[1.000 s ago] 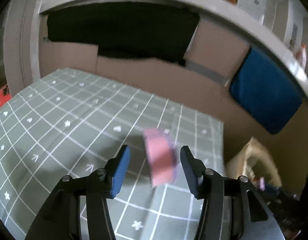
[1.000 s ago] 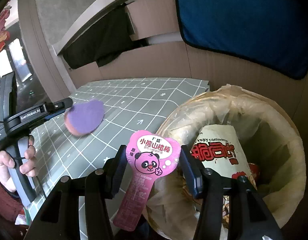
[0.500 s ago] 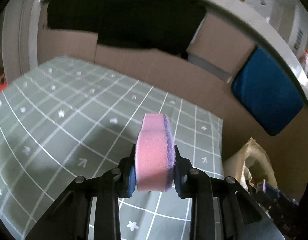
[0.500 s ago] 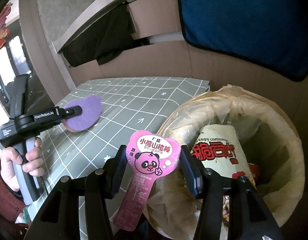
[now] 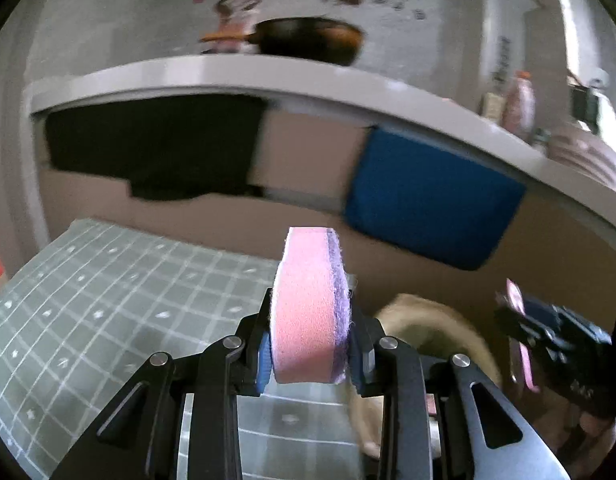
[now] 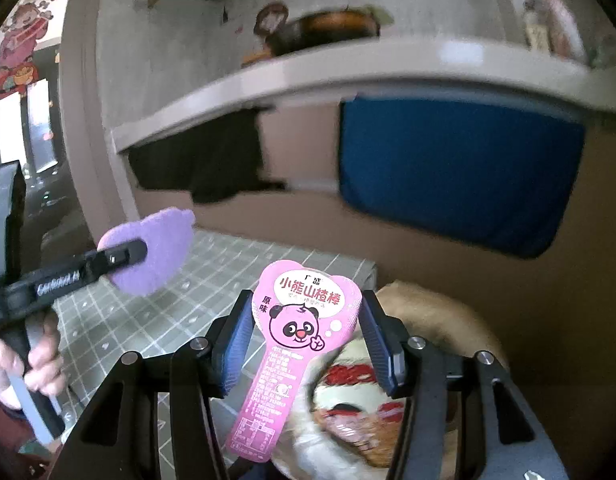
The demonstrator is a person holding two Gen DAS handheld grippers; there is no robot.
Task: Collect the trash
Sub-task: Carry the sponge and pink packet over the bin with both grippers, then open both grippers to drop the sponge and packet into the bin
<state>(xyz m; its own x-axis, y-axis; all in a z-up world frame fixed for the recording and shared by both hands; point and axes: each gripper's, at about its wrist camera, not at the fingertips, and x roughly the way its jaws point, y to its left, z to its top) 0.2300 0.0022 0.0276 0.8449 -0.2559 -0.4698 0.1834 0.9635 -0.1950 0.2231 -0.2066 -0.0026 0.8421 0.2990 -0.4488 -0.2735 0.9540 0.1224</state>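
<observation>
My left gripper (image 5: 310, 354) is shut on a pink sponge with a purple scrub face (image 5: 308, 312) and holds it up in the air above the grey gridded mat (image 5: 107, 288). The sponge also shows in the right wrist view (image 6: 151, 256), clamped in the left gripper (image 6: 123, 256). My right gripper (image 6: 308, 340) is shut on a pink panda snack wrapper (image 6: 303, 320) and holds it by the rim of the lined trash bin (image 6: 448, 312). A crumpled snack bag (image 6: 356, 400) lies in the bin. The bin (image 5: 428, 320) and the right gripper (image 5: 548, 332) show at the right of the left wrist view.
A counter edge (image 5: 267, 76) runs across above, with a dark pan (image 5: 308, 40) and bottles (image 5: 516, 100) on it. A blue cloth (image 5: 428, 200) and a black cloth (image 5: 155, 148) hang on the brown cabinet front behind the mat.
My left gripper closed on the pink sponge and lifted it off the mat, tilting up. My right gripper rose a little with the wrapper still in it.
</observation>
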